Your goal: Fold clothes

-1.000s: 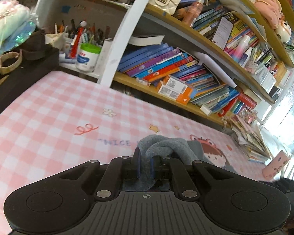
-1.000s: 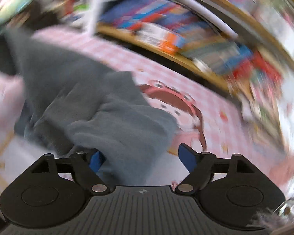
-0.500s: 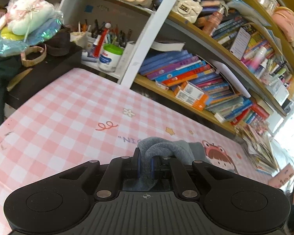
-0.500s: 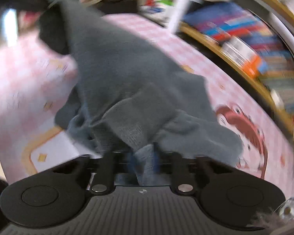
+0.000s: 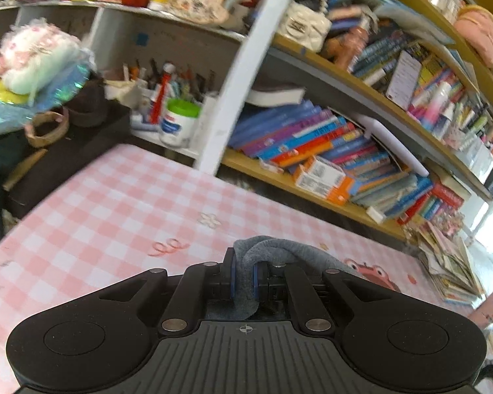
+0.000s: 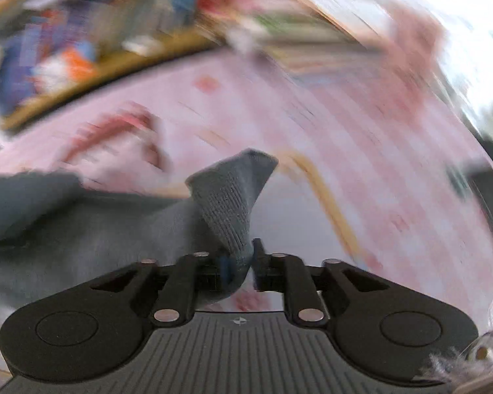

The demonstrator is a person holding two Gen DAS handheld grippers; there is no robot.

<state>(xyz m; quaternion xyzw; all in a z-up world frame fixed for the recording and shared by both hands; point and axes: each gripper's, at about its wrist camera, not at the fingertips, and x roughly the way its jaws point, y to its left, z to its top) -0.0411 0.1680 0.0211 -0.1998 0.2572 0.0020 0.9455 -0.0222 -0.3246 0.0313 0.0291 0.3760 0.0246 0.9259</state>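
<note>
A pink-and-white checked surface (image 5: 108,210), printed with a small flower, a red squiggle and a cartoon face, carries the work; whether it is a bed or a counter cannot be told. Along its far edge runs a bookshelf (image 5: 332,203) packed with slanting coloured books, and a white upright post divides it from a cubby holding a cup of pens and a green-lidded jar (image 5: 180,124). At the left edge stands a dark box with a fluffy white toy (image 5: 39,55) above it.

The grey knitted garment (image 6: 82,226) is held between both tools and spreads to the left in the right wrist view, which is heavily blurred. The right gripper (image 6: 240,269) has its jaws nearly closed on a ribbed corner of it, which stands up in a peak. The left gripper (image 5: 243,282) has its jaws pinched tight on a rolled fold of the same cloth, looping forward over the fingertips.
</note>
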